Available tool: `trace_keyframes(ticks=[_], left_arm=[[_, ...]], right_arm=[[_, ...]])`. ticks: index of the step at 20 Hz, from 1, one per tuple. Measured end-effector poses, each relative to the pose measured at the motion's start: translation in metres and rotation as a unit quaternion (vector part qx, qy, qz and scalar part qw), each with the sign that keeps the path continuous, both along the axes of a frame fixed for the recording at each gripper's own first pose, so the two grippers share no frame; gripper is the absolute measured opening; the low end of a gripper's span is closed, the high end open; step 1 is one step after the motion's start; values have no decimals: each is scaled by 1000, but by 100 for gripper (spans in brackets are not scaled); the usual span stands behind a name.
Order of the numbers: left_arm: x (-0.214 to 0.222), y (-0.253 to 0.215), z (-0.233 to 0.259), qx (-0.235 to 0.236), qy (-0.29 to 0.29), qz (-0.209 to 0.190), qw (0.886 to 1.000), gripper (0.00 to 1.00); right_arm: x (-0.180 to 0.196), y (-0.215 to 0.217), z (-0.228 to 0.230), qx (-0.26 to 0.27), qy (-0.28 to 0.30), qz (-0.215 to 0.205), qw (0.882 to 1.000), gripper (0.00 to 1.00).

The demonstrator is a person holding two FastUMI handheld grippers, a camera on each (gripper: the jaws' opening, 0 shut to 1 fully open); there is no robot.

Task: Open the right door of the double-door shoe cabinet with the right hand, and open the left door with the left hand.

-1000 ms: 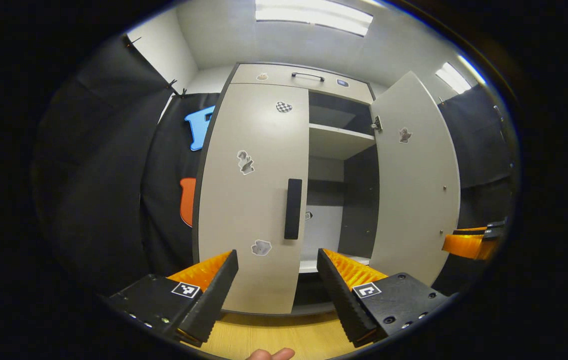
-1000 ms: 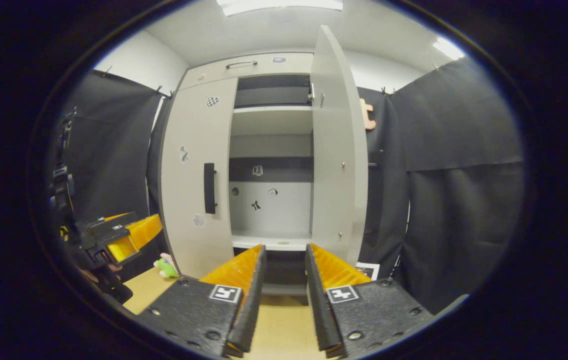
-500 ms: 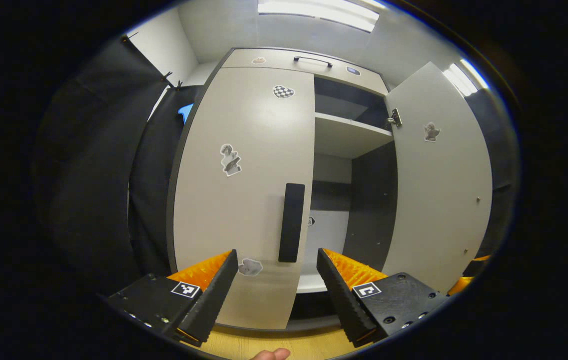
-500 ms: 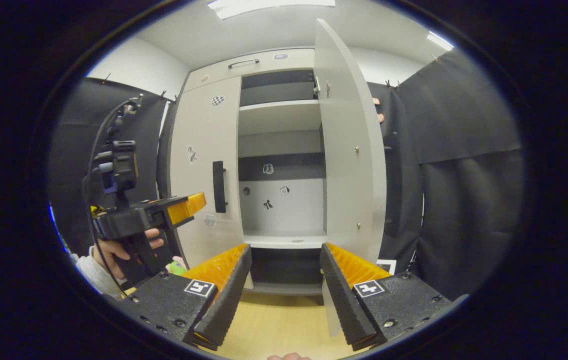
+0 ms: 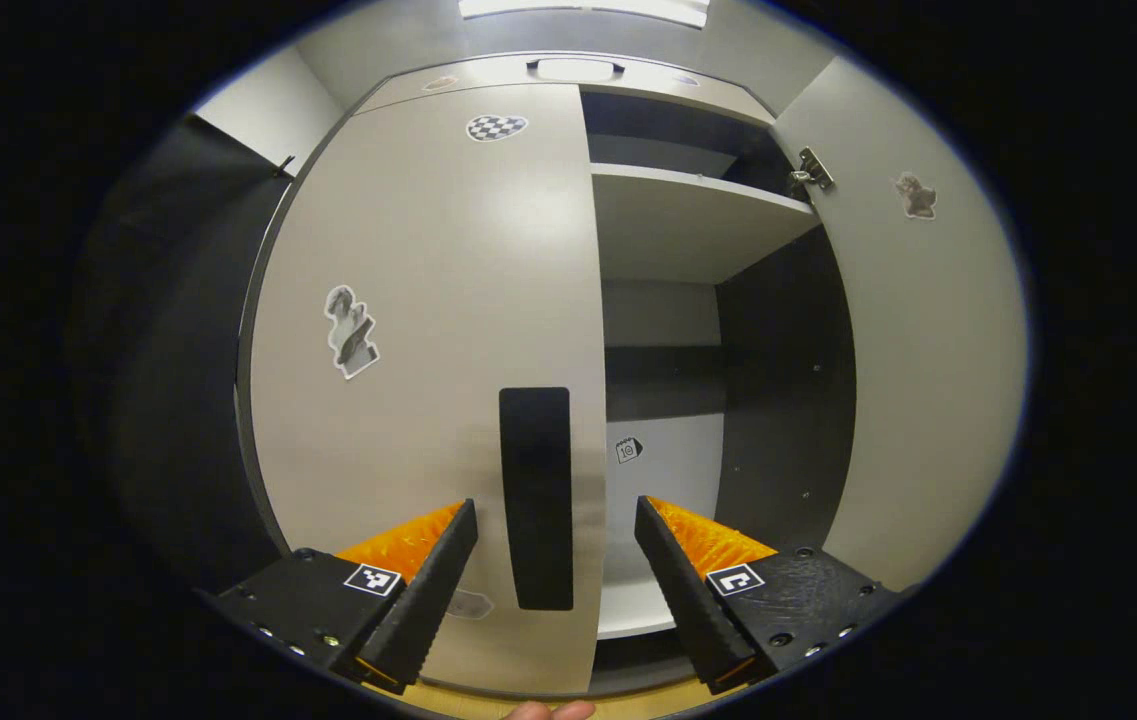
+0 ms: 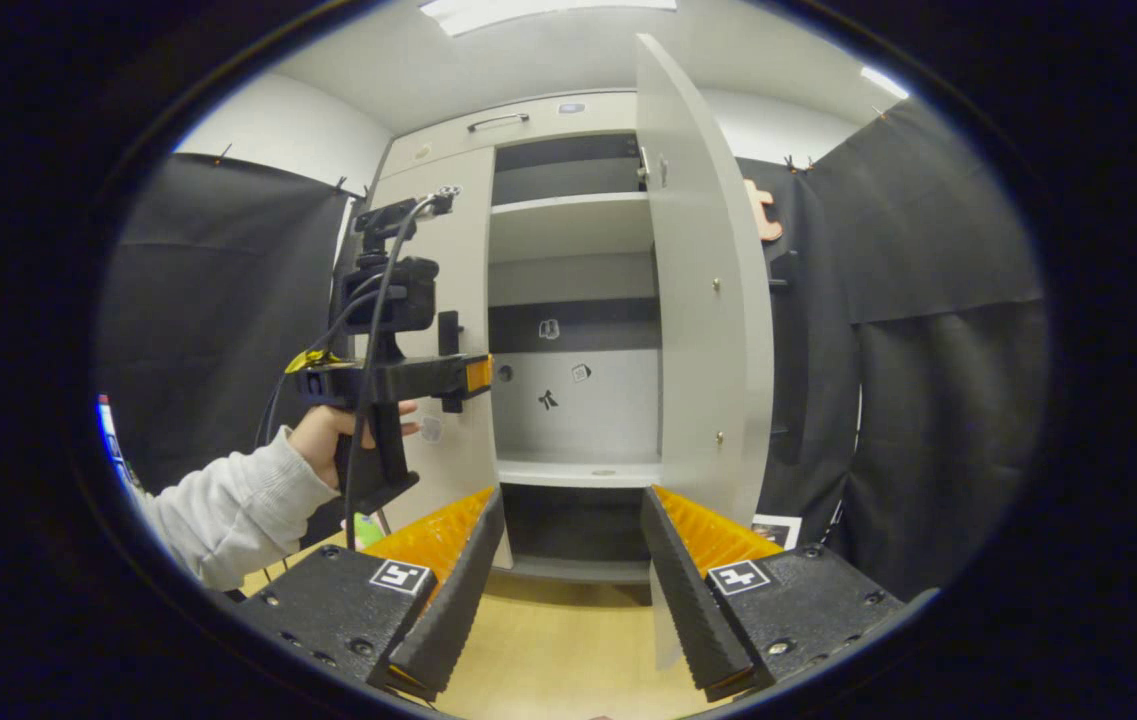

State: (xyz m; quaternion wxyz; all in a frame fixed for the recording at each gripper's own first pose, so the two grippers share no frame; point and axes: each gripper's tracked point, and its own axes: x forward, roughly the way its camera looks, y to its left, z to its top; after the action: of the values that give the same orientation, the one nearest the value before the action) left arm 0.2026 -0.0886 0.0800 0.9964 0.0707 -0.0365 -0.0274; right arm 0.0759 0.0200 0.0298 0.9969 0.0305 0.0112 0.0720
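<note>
A: Over the last second we've closed in with the left gripper (image 5: pixel 556 545): jaws wide apart, nothing held, now straddling the black handle (image 5: pixel 535 497) at the free edge of the left door (image 5: pixel 428 330), which is still shut.

B: And the right gripper (image 6: pixel 568 560)?

A: Open too, empty, backed off the right door (image 6: pixel 703 300), which stands swung out past the shelves (image 6: pixel 568 225).

B: So half done; we'd judge the left-handle grasp comes next.

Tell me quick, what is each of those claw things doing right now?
Left gripper: jaws open, either side of the left door's black handle, not gripping it.
Right gripper: jaws open, holding nothing.
</note>
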Motion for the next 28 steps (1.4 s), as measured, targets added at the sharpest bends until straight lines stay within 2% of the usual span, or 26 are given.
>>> trace_keyframes(ticks=[5, 12, 14, 15, 18, 19, 21, 23, 24, 25, 27, 28], left_arm=[[12, 3, -5, -14, 16, 10, 1000, 96], [12, 5, -6, -6, 21, 21, 1000, 93], [13, 9, -6, -9, 22, 20, 1000, 88], [12, 9, -9, -16, 27, 14, 999, 82], [12, 13, -18, -27, 46, 8, 999, 79], [15, 18, -20, -25, 45, 13, 999, 69], [11, 11, -19, -43, 40, -5, 998, 46], [11, 11, -19, -41, 41, -7, 998, 30], [12, 12, -19, -40, 43, -8, 998, 25], [10, 13, -19, -41, 41, -9, 998, 7], [11, 12, -20, -34, 43, -16, 998, 8], [10, 13, -20, -31, 45, -17, 998, 17]], right_arm=[[2, -4, -2, 4, 5, -7, 1000, 87], [6, -2, -4, 7, 9, -5, 1000, 87], [5, -1, -5, 7, 11, -5, 1000, 87], [5, -1, -6, 8, 12, -5, 1000, 87], [6, -2, -7, 8, 15, -6, 1000, 87], [6, -2, -7, 7, 15, -7, 1000, 87], [7, 0, -7, 8, 15, -4, 1000, 87], [7, 1, -8, 7, 14, -3, 1000, 87], [7, 1, -8, 6, 15, -3, 1000, 87], [7, 1, -8, 4, 15, -3, 1000, 87], [7, 2, -10, 3, 17, -2, 1000, 87], [7, 3, -9, 3, 17, -1, 1000, 87]])
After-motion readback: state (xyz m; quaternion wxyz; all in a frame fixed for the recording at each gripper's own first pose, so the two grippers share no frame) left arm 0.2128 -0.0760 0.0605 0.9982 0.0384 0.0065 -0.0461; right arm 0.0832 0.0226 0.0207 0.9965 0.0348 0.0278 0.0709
